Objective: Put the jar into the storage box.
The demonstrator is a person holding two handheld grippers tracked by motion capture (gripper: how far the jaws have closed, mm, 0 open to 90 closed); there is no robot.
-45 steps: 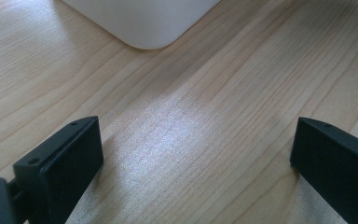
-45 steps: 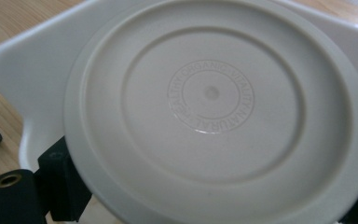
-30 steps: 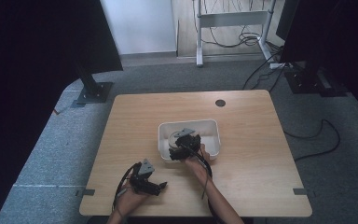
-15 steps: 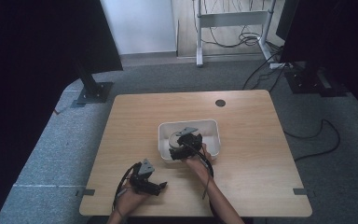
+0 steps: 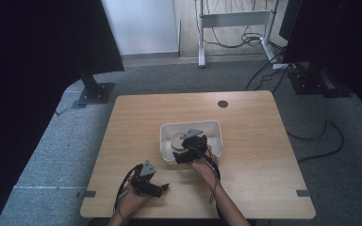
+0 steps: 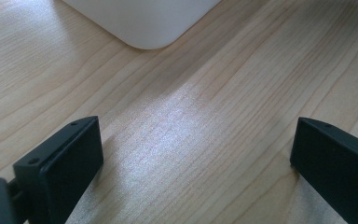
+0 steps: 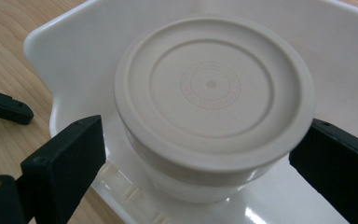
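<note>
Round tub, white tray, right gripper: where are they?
round tub (image 7: 212, 88), right gripper view, middle of its lid.
white tray (image 7: 70, 42), right gripper view, left wall.
right gripper (image 7: 205, 154), right gripper view, midway between its fingertips.

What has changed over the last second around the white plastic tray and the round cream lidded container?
Hardly anything: the right gripper stays open over the round cream lidded container in the white plastic tray. The left gripper remains open near the table's front edge.
</note>
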